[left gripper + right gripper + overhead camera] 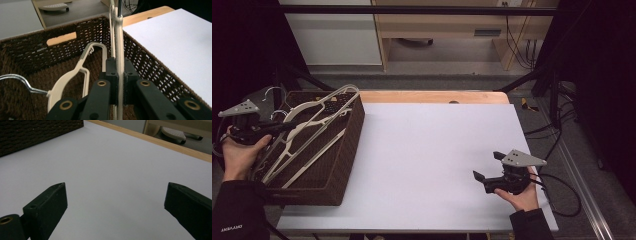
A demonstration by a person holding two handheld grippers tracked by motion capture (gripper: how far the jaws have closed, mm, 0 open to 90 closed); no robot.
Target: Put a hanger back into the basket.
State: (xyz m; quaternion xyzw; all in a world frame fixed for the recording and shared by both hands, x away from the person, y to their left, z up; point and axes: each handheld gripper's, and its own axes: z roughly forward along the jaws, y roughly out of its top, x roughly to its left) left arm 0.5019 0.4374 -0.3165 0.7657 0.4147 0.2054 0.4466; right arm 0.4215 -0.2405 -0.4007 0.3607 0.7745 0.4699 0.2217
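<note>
Item: cream plastic hanger (119, 45), one of several lying in a dark woven basket (343, 165) at the left edge of the white table top (437, 165). The left gripper (287, 126) reached in over the basket's left rim, and its jaws were clamped on a thin bar of this hanger; in the left gripper view the bar ran straight up between the two black pads (111, 75), pressed on both sides with no gap, and passed on beyond the fingertips toward the basket's far wall. A grip on a slim straight bar probably suited lifting the hanger clear of the others without snagging. A second cream hanger (75, 77) lay just left of the clamped fingers, apart from them, its metal hook (17, 81) farther left. Right gripper (484, 177): held low over bare table, well apart from the basket, jaws spread wide with nothing between the fingers (47, 205) and touching nothing. Judged to be standing by, perhaps to receive or steady the hanger once it leaves the basket.
</note>
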